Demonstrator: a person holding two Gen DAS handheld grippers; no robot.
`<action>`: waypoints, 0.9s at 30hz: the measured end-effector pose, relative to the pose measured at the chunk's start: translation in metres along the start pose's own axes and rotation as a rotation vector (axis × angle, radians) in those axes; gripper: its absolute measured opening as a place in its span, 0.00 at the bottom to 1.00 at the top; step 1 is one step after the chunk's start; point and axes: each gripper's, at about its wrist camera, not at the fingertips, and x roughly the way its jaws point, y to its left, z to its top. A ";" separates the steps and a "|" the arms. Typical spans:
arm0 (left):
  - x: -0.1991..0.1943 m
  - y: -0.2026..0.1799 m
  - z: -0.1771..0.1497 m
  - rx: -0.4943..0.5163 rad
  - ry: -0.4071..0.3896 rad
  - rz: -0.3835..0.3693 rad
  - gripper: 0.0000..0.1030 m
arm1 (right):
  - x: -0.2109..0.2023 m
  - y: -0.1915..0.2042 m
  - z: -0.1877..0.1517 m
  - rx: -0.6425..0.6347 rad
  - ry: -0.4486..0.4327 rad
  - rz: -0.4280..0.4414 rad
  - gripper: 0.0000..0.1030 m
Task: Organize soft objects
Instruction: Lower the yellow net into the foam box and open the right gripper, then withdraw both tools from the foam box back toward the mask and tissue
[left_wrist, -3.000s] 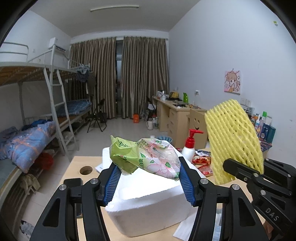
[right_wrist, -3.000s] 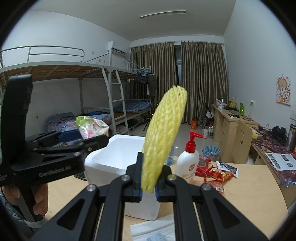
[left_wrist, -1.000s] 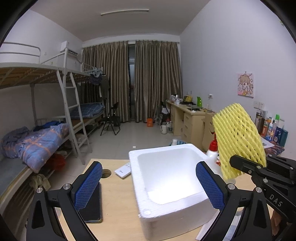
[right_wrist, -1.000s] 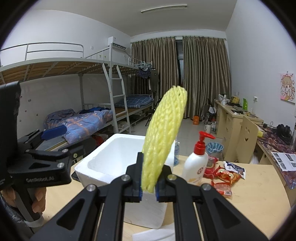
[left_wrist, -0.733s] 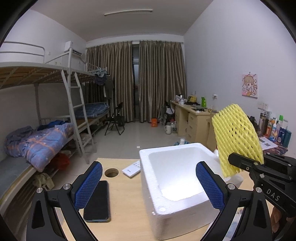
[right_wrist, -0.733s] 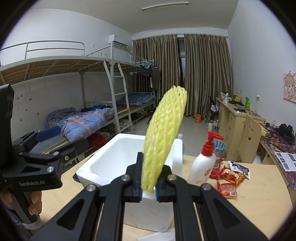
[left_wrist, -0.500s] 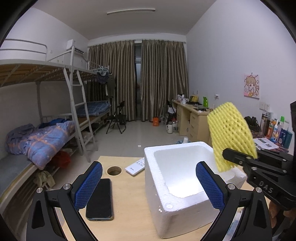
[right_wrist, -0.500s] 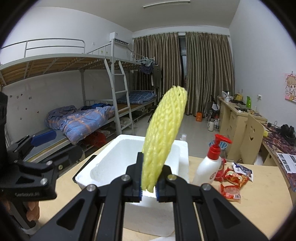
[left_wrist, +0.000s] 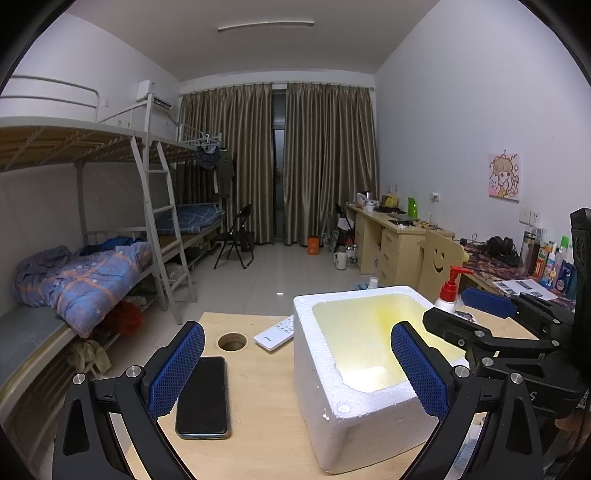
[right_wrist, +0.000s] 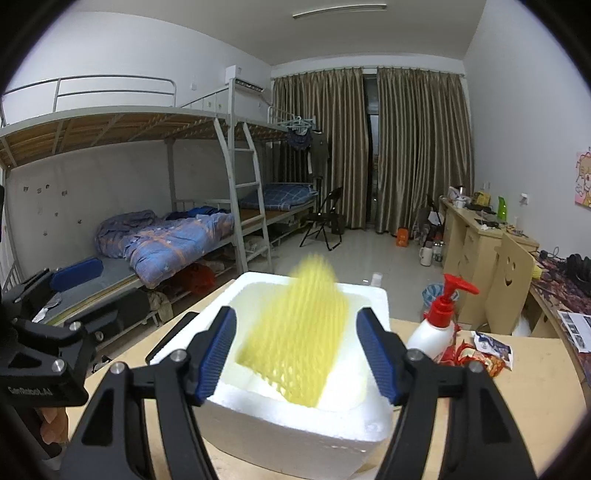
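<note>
Our right gripper (right_wrist: 297, 354) has just been opening, the blurred yellow foam net (right_wrist: 301, 339) loose between its pads above the foam box (right_wrist: 295, 435). Our left gripper (left_wrist: 297, 373), marked "GenRobot.AI", gapes empty. A phone (left_wrist: 201, 397) lies left on the desk (left_wrist: 258, 424).

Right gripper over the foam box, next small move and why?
Probably back the right gripper away. Its jaws have just been opening, and the yellow foam net, blurred, is dropping free between them into the white foam box. The left gripper is open and empty.

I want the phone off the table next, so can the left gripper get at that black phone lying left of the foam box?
Probably yes. The left gripper is open and holds nothing, and the black phone lies flat and uncovered just ahead of its left finger, apart from the foam box. Gripping something so flat may be awkward.
</note>
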 end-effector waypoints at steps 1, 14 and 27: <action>0.000 0.000 0.001 0.001 0.001 -0.001 0.98 | -0.001 -0.001 0.000 0.004 -0.001 0.001 0.70; 0.001 0.000 0.003 0.004 -0.001 0.001 0.98 | -0.014 -0.006 -0.001 0.010 -0.015 -0.023 0.70; -0.026 -0.012 0.004 0.002 -0.032 -0.008 0.98 | -0.059 -0.014 -0.005 0.040 -0.069 -0.062 0.80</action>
